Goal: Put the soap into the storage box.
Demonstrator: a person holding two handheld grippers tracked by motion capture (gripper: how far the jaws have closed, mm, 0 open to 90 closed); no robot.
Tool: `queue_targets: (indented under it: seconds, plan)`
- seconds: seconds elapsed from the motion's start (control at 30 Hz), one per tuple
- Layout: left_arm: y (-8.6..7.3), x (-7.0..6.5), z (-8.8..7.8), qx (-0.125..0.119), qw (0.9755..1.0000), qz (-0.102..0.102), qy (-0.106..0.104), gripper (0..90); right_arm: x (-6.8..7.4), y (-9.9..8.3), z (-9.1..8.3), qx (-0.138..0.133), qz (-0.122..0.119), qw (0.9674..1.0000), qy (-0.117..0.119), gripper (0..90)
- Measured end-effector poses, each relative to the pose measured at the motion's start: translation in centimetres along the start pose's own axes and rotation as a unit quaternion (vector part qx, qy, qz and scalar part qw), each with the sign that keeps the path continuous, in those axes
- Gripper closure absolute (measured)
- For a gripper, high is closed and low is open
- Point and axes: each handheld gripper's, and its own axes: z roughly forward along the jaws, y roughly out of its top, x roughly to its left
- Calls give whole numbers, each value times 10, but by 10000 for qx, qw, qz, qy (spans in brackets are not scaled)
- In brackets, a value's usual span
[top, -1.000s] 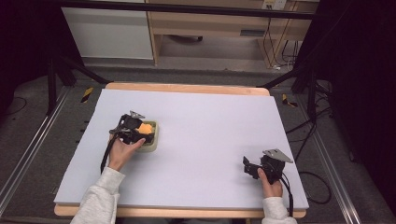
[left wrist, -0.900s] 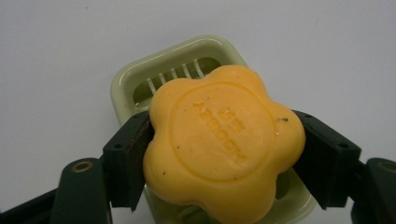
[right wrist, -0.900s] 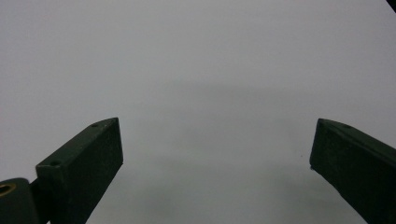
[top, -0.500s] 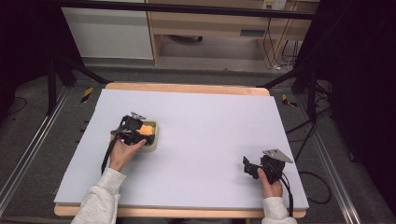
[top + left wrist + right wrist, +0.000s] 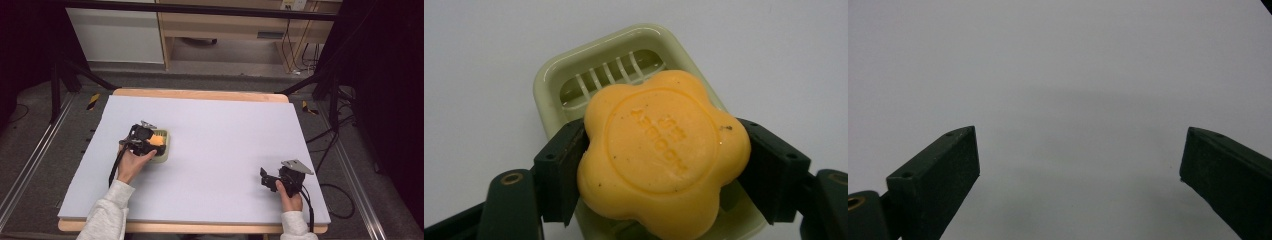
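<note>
orange flower-shaped soap bar point(image 5: 664, 160) with embossed lettering sits clamped between the black jaws of the left gripper point(image 5: 666, 167), centre of the left gripper view, over a pale green ribbed plastic soap dish point(image 5: 574, 75) whose far end shows above it; whether the soap touches the dish cannot be told. in the high view this gripper point(image 5: 150, 141) and the dish point(image 5: 164, 148) lie left of centre on the pale grey table mat point(image 5: 225, 135). right gripper point(image 5: 266, 179), lower right of the high view, has its jaws spread wide over bare mat, holding nothing.
</note>
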Motion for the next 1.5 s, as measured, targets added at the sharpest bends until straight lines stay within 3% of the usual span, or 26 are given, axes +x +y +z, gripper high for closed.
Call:
queue_targets:
  seconds: [0.33,0.63,0.93,1.3,1.5]
  plan:
    - [0,0,0,-33,10000,19,34,261,0,0,0,-3,9,10000,1,31]
    - [2,-1,-9,-265,9996,-38,-1,210,0,0,0,-4,3,10000,-5,31]
    - [1,-7,-20,-455,9989,64,-49,208,0,0,0,4,4,10000,-1,31]
    - [-17,-20,-39,-794,9966,208,-112,208,0,0,0,-17,9,10000,-18,31]
    - [-30,-17,-51,-1009,9948,96,-137,210,0,0,0,-21,11,10000,-31,32]
